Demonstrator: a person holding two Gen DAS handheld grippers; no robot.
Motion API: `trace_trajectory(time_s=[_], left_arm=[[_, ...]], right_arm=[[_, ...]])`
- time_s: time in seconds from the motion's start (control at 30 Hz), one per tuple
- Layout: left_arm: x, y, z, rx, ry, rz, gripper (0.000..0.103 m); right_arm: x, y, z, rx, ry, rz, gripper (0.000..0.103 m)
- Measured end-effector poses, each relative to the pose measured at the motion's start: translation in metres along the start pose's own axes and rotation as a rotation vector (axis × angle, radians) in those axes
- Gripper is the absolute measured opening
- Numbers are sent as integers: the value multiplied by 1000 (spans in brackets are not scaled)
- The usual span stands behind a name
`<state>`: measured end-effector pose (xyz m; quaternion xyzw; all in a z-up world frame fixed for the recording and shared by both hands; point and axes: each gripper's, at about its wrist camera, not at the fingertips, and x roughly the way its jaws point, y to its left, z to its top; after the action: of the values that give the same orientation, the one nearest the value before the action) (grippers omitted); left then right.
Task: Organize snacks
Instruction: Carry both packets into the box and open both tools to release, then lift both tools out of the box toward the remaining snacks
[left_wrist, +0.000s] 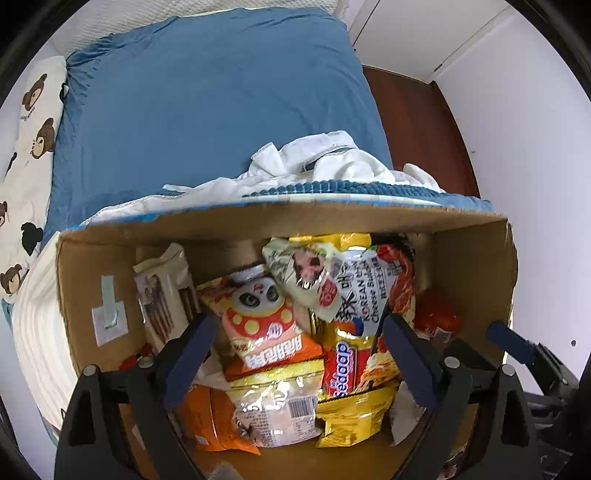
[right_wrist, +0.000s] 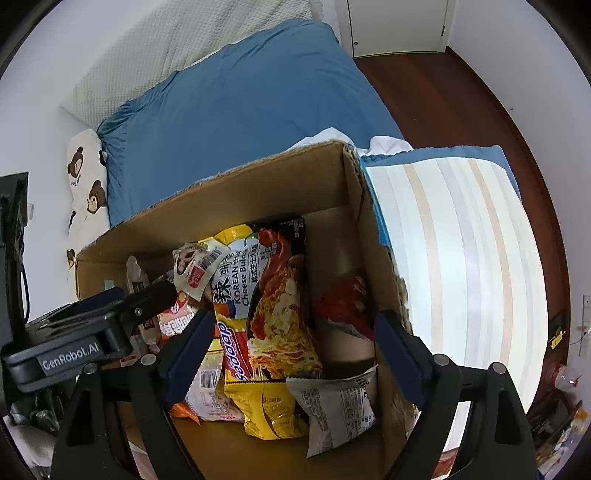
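Note:
An open cardboard box holds several snack packs. A panda-print pack lies in the middle, a red Sedaap noodle pack beside it, and a black Korean cheese noodle pack on top. A yellow bag lies at the front. My left gripper is open and empty above the packs. My right gripper is open and empty over the box's right half. The left gripper's body shows in the right wrist view.
The box stands at the foot of a bed with a blue sheet. White crumpled cloth lies behind the box. A striped folded mat lies to its right. A bear-print pillow is at the far left. Dark wooden floor runs on the right.

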<state>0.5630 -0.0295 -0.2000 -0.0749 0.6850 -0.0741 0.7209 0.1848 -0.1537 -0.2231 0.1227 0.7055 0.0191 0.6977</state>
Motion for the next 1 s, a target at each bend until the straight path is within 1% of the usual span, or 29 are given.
trace_trajectory(time_s=[0.13,0.23,0.33,0.4,0.57,0.8,1.0], left_arm=[[-11,5,-14,-7,-42,10,94],[-20,9,-29,-4,-90,36,94],[-28,12,-47,7,-139,69,94],[-35,13,-60,17,-181,95,94],[-52,15,-95,44,-276,132,94],[-78,15,-139,50,-400,143,94],[-108,14,-178,41,-516,144,94]], right_arm=[[2,2,-12,-27,11,-13,90],[2,4,-24,-57,11,-28,90],[2,6,-36,-82,-8,-45,90],[-1,7,-48,-100,-29,-54,90],[-11,12,-76,-137,-89,-71,90],[-38,19,-114,-177,-184,-83,90],[-73,20,-151,-200,-285,-73,90]])
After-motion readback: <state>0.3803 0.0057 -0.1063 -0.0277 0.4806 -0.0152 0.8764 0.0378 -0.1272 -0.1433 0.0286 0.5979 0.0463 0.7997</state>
